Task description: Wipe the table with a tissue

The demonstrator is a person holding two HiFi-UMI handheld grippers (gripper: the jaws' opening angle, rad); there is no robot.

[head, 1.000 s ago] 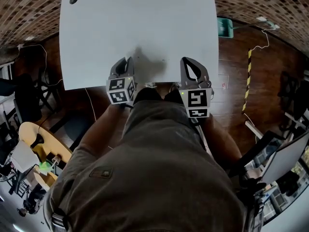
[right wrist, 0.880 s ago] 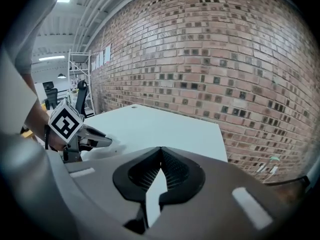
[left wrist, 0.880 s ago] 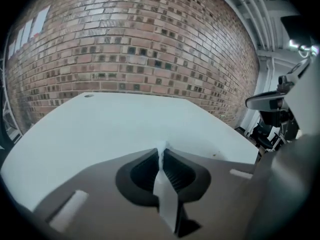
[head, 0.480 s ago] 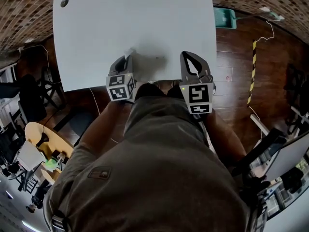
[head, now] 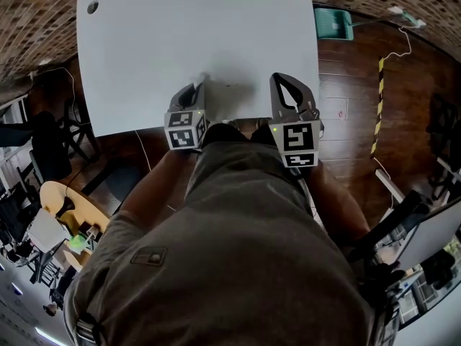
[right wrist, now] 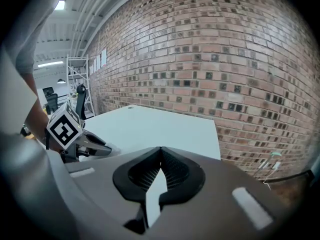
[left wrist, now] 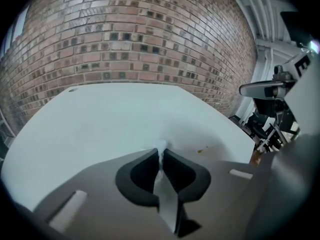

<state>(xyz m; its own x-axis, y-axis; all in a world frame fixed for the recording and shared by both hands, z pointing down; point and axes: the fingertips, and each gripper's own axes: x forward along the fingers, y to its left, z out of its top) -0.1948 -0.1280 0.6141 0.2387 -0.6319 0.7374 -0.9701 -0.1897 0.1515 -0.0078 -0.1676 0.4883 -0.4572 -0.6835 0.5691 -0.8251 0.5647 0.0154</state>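
Left hand-held gripper [left wrist: 161, 153] clamped on tissue [left wrist: 160, 145], at tabletop [head: 202, 27] near edge, mid-length. Right hand-held gripper [right wrist: 160, 156] shut, empty, toward near right corner. Brown spot [left wrist: 200, 150] just right of tissue: press tissue flat, sweep across it.

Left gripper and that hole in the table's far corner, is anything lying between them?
Nothing. The head view shows only bare table between the left gripper, shut on the tissue, and the hole.
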